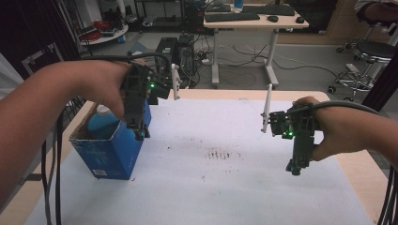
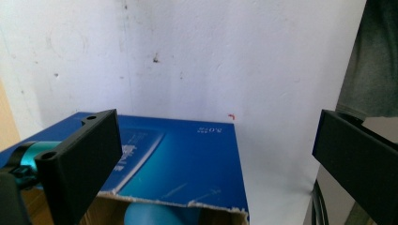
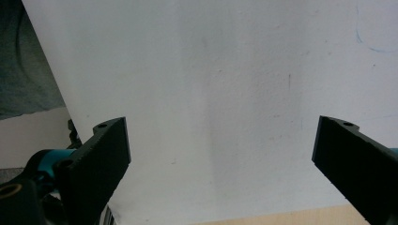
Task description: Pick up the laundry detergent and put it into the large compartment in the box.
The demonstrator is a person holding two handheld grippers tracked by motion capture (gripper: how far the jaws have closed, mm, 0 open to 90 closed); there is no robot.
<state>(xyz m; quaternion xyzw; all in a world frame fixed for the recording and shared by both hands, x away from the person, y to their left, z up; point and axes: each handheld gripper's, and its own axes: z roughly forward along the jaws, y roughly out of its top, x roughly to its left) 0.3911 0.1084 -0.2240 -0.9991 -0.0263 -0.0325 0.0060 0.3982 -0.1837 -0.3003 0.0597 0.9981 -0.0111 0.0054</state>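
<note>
**High view: left gripper over the open blue box**

High view puts a blue cardboard box (image 1: 115,152) on the left part of the white sheet (image 1: 220,187) that covers the table. Its top is torn open, and a light-blue bottle (image 1: 101,123) stands inside it, the rounded top showing above the rim. The left gripper (image 1: 139,133) hangs right at the box's far right corner, pointing down, with the person's left hand (image 1: 101,86) wrapped round its body. From the left gripper view, the jaws stand wide apart with nothing between them; the box's blue side (image 2: 187,159) and its ragged top edge lie below and between them, and I can't tell whether either jaw touches the cardboard.

Well apart on the right side of the sheet, the right gripper (image 1: 295,166) points down at bare paper, held in the right hand (image 1: 335,129). Its jaws are spread wide too, gripping nothing, over plain white sheet (image 3: 220,117). Faint brownish smudges (image 1: 220,154) mark the sheet between the two grippers. Beyond the table stand a desk with keyboards (image 1: 232,17) and a stool (image 1: 375,49).
</note>
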